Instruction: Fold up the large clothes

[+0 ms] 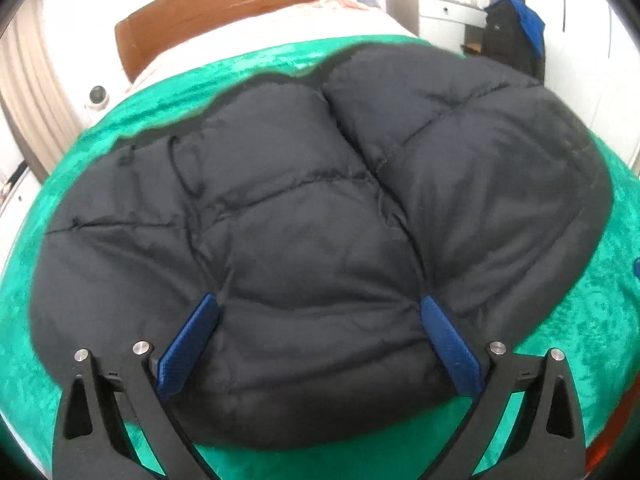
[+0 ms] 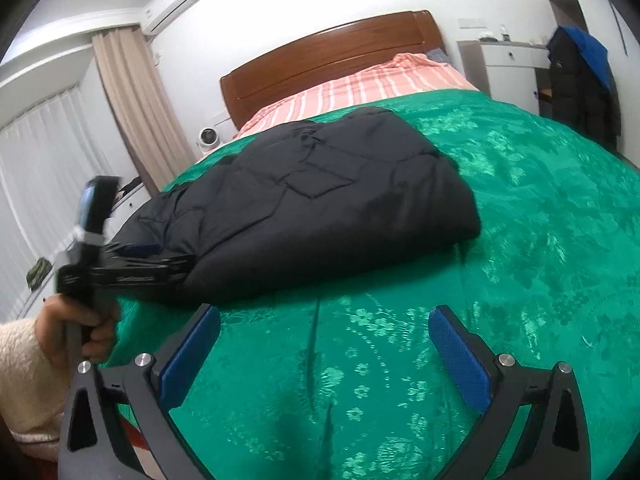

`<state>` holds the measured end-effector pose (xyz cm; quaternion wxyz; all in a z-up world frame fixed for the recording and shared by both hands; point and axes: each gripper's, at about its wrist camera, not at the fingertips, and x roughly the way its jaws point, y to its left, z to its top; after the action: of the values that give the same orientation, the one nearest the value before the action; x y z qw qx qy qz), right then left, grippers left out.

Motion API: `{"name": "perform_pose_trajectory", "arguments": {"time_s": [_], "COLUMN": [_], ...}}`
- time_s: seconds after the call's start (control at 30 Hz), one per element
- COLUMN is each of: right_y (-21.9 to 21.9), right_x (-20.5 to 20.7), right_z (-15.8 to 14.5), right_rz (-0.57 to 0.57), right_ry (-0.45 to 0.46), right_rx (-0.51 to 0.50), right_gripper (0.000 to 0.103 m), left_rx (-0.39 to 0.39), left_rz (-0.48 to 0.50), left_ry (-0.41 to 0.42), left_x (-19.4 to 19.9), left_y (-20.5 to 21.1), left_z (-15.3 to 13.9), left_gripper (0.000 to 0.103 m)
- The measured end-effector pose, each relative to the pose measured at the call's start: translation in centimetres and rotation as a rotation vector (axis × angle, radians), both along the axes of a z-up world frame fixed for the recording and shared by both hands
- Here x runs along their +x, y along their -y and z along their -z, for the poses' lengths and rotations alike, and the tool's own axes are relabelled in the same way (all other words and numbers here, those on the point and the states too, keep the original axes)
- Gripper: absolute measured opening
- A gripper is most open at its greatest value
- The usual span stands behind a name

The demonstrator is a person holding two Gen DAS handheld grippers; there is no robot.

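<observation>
A black puffy quilted jacket (image 1: 320, 208) lies folded in a thick bundle on the green bedspread (image 1: 580, 320). My left gripper (image 1: 318, 308) is open, its blue fingers straddling the near edge of the jacket and pressing into it. In the right wrist view the jacket (image 2: 320, 208) lies at the left middle of the bedspread (image 2: 520, 240), with the left gripper (image 2: 160, 260) at its near left edge, held by a hand. My right gripper (image 2: 324, 324) is open and empty, over bare bedspread just in front of the jacket.
A wooden headboard (image 2: 328, 52) and a pink striped sheet (image 2: 360, 88) are at the far end of the bed. A dark coat with a blue lining (image 2: 580, 80) hangs by a white desk at the right. Curtains (image 2: 132, 112) hang at the left.
</observation>
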<state>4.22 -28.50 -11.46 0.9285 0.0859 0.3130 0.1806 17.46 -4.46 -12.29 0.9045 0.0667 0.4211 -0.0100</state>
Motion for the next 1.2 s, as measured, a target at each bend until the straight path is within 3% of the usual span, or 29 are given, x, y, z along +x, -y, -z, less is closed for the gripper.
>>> {"name": "perform_pose_trajectory", "arguments": {"time_s": [0.3,0.73,1.1,1.2], "right_y": [0.2,0.2,2.8,4.2], "right_x": [0.4,0.7,1.5,1.9], "right_z": [0.5,1.2,1.6,1.7], "right_rz": [0.023,0.024,0.083,0.112], "right_ry": [-0.022,-0.056,-0.095,-0.114], "right_rx": [-0.002,-0.002,0.118,0.2], "right_gripper": [0.102,0.102,0.102,0.102], "left_rx": [0.062,0.064,-0.025,-0.106], "left_rz": [0.001,-0.019,-0.037,-0.052], "left_ry": [0.016,0.009,0.029,0.055], "left_x": [-1.8,-2.6,-3.5,-3.1], "left_y": [1.5,0.1,-3.1,-5.1], "left_z": [-1.1,-1.5,-1.4,-2.4], "left_gripper": [0.102,0.102,0.102,0.102]}}
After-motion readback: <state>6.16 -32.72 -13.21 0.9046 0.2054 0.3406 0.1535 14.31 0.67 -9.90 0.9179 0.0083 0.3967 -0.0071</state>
